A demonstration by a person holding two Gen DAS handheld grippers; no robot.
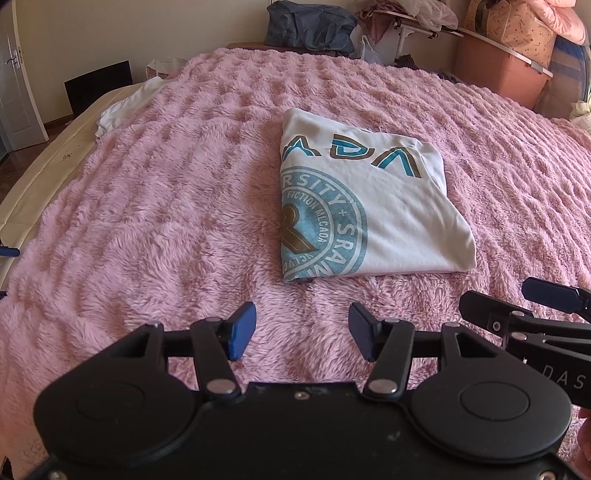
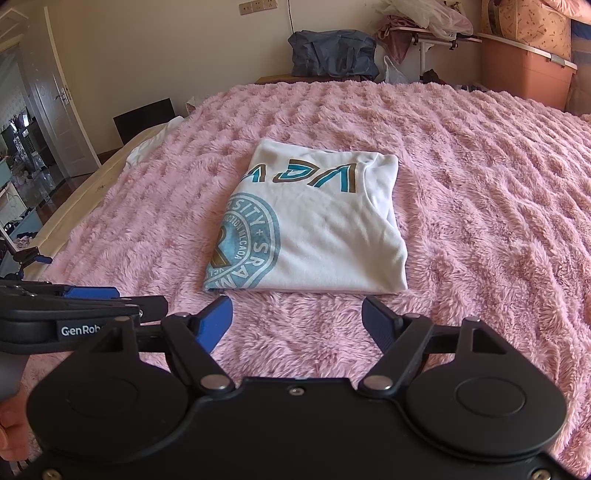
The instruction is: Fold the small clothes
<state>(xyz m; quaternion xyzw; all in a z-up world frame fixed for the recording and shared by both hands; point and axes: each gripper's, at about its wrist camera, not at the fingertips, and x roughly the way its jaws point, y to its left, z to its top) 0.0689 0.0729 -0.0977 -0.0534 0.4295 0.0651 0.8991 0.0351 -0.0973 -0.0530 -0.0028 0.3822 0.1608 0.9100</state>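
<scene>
Lying folded into a neat rectangle on the pink fluffy blanket [image 1: 147,206], the white printed T-shirt [image 1: 369,206] (teal round logo up) is just beyond the left gripper [image 1: 302,330] and right gripper [image 2: 297,325], both gaping, empty

In the left wrist view, the folded T-shirt [image 1: 365,206] lies on the bed blanket [image 1: 166,206], right of centre in the frame. The left claw [image 1: 302,330] sits below it at the bottom centre, apart from the shirt, its jaws spread with nothing between them. The right claw [image 1: 546,295] enters at the lower right edge. Another garment [image 1: 125,107] lies at the blanket's upper left edge. Behind the bed, a bag [image 1: 310,27] stands at top centre and a storage box [image 1: 502,70] at the upper right.
</scene>
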